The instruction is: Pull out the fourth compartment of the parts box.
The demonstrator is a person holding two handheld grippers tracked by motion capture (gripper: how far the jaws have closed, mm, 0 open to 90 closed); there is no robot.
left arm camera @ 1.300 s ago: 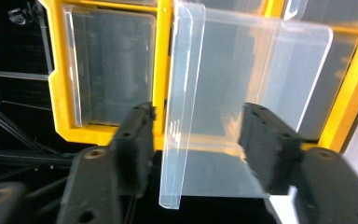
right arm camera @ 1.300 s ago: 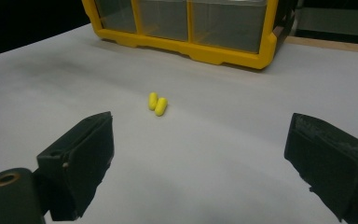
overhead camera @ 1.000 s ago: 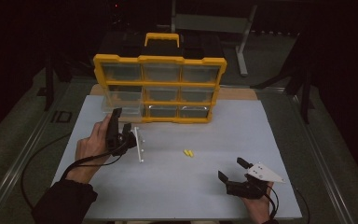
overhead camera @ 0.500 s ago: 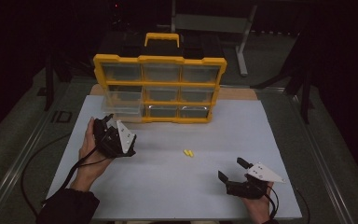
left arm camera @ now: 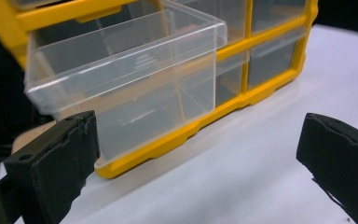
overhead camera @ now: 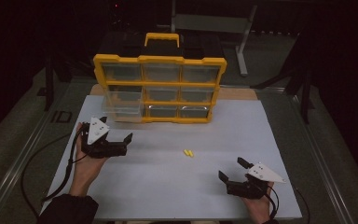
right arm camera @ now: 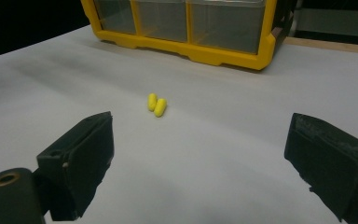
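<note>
Clear drawer (left arm camera: 121, 84) juts out; both hand-held grippers, left (overhead camera: 121, 143) and right (overhead camera: 230, 170), gape empty, so yellow capsules (overhead camera: 188, 152) may roll if nudged.

A bright yellow frame (overhead camera: 160, 59) with a yellow carry handle (overhead camera: 161, 38) and black top holds clear, colourless plastic drawers (overhead camera: 123, 72); one transparent drawer (left arm camera: 126, 79), pulled out at the lower left, shows faint glints on its plain walls. Two small yellow capsules (overhead camera: 188, 152), the same vivid shade as the frame, lie side by side on the pale grey-white worktop (overhead camera: 168, 182), which is plain and unpatterned. The left gripper (overhead camera: 120, 142) and right gripper (overhead camera: 230, 170) are matte black, each topped by a light grey three-cornered plate (overhead camera: 96, 130). A strip of tan wood (overhead camera: 244, 94) shows behind the cabinet; the surroundings are dark.
</note>
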